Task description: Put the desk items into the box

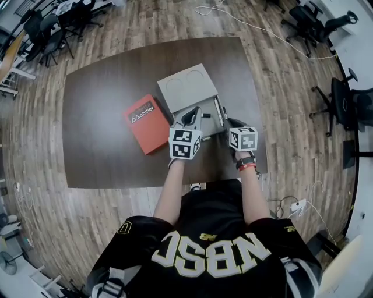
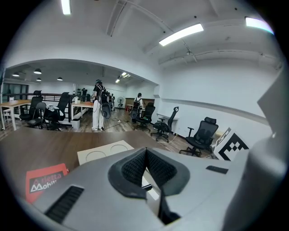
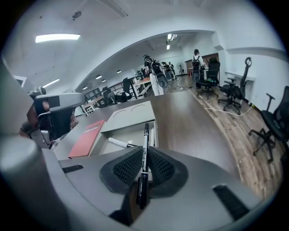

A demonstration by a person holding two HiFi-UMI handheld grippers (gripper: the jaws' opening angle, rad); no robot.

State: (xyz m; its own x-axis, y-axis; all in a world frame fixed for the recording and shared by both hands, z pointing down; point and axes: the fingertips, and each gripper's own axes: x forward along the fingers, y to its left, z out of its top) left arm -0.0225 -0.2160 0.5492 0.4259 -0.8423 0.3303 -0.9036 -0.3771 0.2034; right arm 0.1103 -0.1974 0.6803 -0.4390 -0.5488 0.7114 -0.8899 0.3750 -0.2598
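Pen (image 3: 145, 137) clamped lengthwise in right gripper's (image 3: 143, 159) jaws aims at the open box (image 3: 135, 131), likely to join the white marker (image 3: 118, 143) inside; left gripper's (image 2: 145, 164) jaws are closed, empty.

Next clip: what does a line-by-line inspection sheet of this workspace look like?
Surface: dark wooden desk, mostly bare.
Job's things: grey box open, lid flat at its far side; white marker inside; red book on the desk left of the box; black pen in a gripper.
Clutter: nothing seen.
Grippers: left gripper shut, empty; right gripper shut on the black pen.
Cables: white cable on the floor beyond the desk; power strip with leads at the person's right.
Surroundings: office chairs; people standing far off.
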